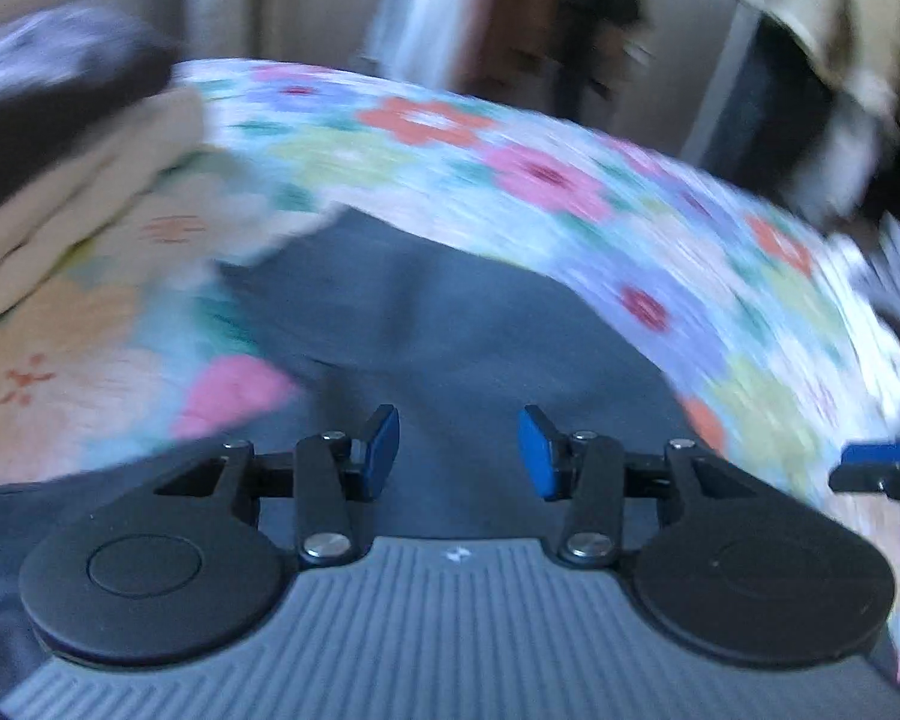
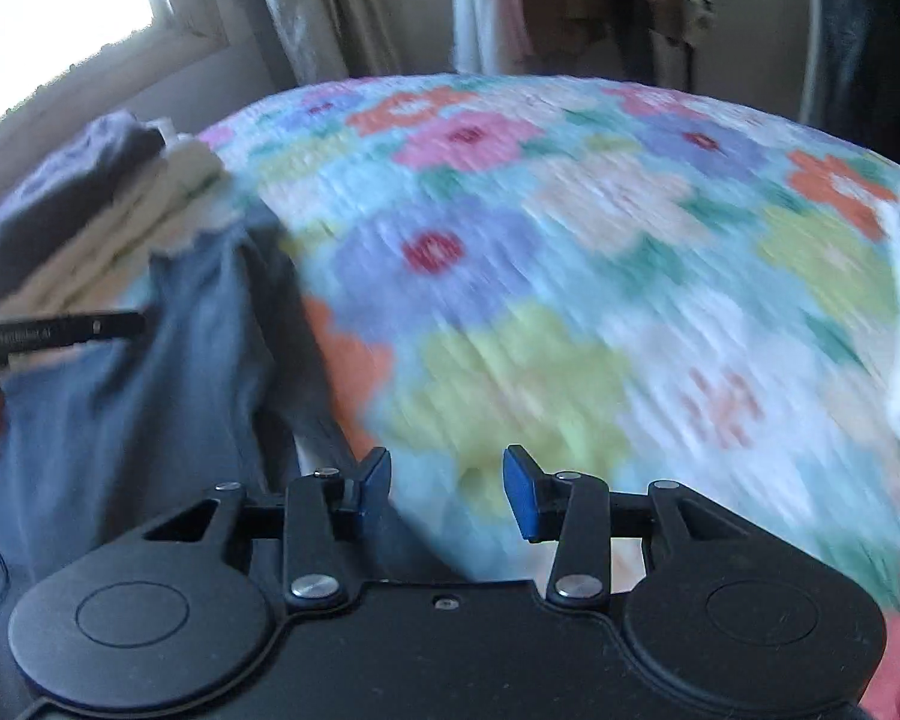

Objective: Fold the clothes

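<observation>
Your left gripper is wide open with nothing between its blue pads; it hangs over a dark blue garment that lies spread on the floral bedspread. Your right gripper is just as wide open and empty, sitting over the bedspread with the same garment down to its left. From the left wrist you can see the right gripper's blue tip at the far right edge, over the bedspread beside the garment. A stack of folded cream cloth with a dark piece on top rests at the bed's far left, just beyond the garment. Both views are smeared, so the garment's folds are hard to read.
</observation>
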The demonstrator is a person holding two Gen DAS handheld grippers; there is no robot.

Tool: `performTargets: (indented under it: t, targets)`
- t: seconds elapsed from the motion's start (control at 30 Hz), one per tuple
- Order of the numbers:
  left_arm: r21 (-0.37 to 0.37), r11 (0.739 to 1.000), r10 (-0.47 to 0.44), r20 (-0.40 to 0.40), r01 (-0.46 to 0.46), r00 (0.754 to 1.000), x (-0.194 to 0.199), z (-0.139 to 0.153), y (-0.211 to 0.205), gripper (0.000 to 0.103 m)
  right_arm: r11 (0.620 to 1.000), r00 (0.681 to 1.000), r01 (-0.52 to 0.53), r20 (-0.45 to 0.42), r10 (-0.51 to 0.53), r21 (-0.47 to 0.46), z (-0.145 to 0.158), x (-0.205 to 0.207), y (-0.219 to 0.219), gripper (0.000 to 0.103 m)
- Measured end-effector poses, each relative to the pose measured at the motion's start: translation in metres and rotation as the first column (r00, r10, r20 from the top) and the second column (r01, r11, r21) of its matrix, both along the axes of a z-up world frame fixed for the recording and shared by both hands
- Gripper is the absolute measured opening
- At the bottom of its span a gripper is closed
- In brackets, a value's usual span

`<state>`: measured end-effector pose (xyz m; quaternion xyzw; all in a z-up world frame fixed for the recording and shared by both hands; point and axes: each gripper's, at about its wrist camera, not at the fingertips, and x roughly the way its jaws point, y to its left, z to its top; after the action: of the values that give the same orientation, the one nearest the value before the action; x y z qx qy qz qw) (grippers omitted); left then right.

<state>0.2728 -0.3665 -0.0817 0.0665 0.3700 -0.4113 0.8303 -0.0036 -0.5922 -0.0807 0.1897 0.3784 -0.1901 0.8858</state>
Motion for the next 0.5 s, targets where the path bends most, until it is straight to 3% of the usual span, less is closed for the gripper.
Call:
performTargets:
  t: [0.2,0.3,0.37,0.47,0.5]
  targets:
    - [0.049,0.990,-0.132,0.025,0.131,0.991,-0.052,0.000,-0.050,0.045,0.997,0.997,-0.003,0.082,-0.004,0.082,-0.025,-0.020,-0.002,0.046]
    - [0.054,0.985,-0.164,0.020,0.163,0.986,-0.068,-0.002,-0.073,0.045,0.995,0.993,-0.077,0.097,0.071,0.063,-0.020,-0.013,0.007,0.046]
    - [0.097,0.980,-0.177,0.015,0.175,0.984,-0.070,-0.009,-0.091,0.046,0.995,0.993,-0.099,0.072,0.097,0.017,-0.016,-0.005,0.013,0.049]
    - [0.247,0.969,-0.059,0.137,0.023,0.989,-0.072,-0.019,-0.105,0.045,0.991,0.992,-0.128,0.008,0.128,-0.047,-0.018,0.005,0.021,0.049]
    - [0.266,0.964,-0.017,0.155,-0.025,0.988,-0.069,-0.021,-0.101,0.046,0.990,0.994,-0.109,0.000,0.110,-0.090,-0.019,0.004,0.024,0.049]
